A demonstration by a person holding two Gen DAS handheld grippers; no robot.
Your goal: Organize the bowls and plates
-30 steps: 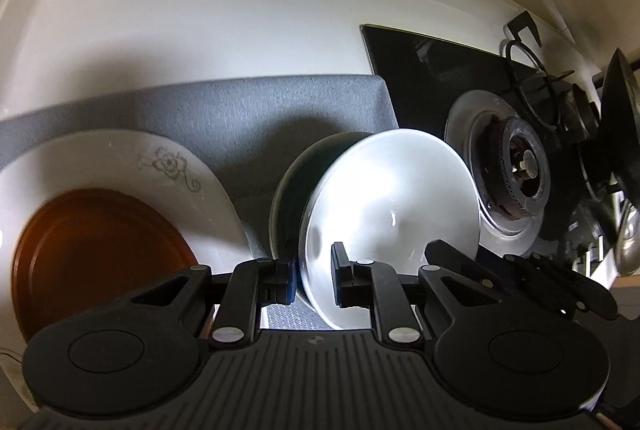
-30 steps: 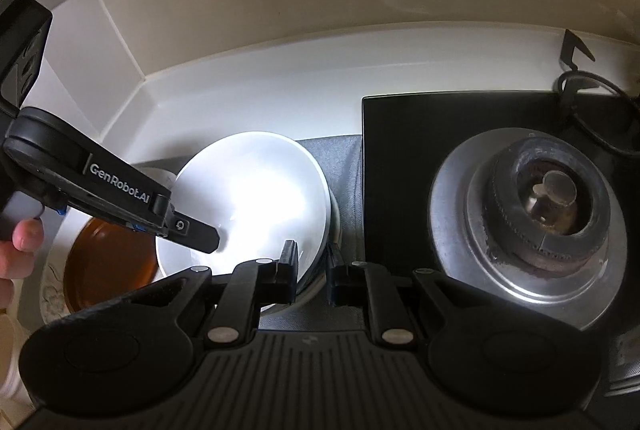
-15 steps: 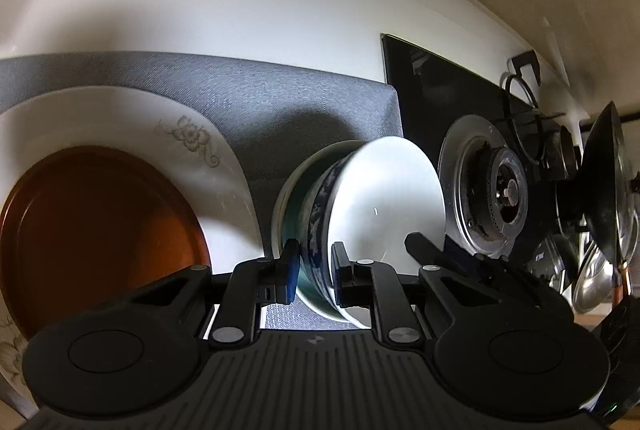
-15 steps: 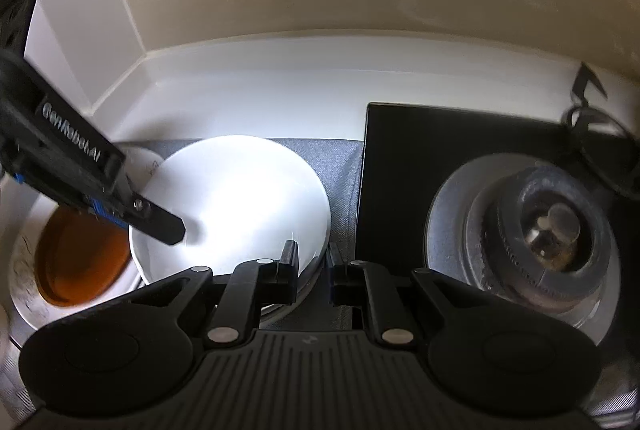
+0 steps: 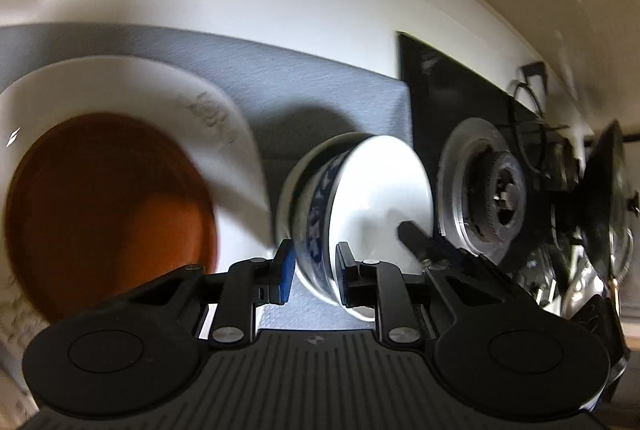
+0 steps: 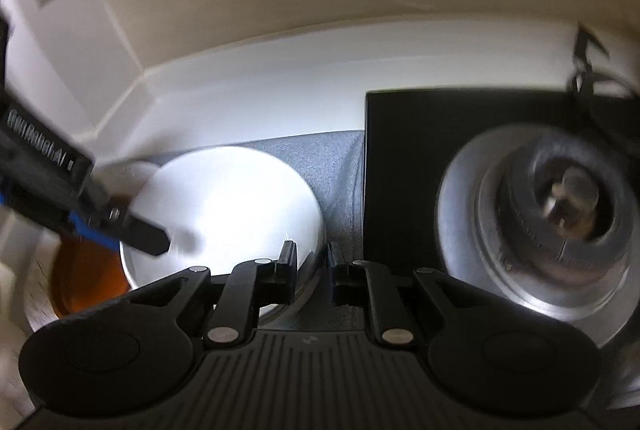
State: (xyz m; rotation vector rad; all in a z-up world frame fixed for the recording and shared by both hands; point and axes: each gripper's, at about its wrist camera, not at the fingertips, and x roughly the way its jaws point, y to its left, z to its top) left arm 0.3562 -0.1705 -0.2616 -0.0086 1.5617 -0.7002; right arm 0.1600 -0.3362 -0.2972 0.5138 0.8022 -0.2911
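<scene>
My left gripper [image 5: 313,266] is shut on the near rim of a white bowl with a blue pattern [image 5: 360,197], which is lifted above the grey mat [image 5: 320,89]. My right gripper [image 6: 311,266] is shut on the opposite rim of the same bowl [image 6: 232,205]; its finger shows inside the bowl in the left wrist view [image 5: 416,238]. The left gripper's finger [image 6: 136,230] reaches into the bowl from the left. A large white flowered plate [image 5: 224,133] carrying a brown plate [image 5: 108,201] lies on the mat to the left.
A black glass hob [image 6: 404,157] with a steel gas burner [image 6: 552,213] lies right of the mat. A dark pan and utensils [image 5: 604,205] hang at the far right. White counter and backsplash [image 6: 256,85] run behind.
The bowl has risen off the stack beneath it and come clear, held by both grippers. The view has drawn back and shifted left towards the plates, with motion blur.
</scene>
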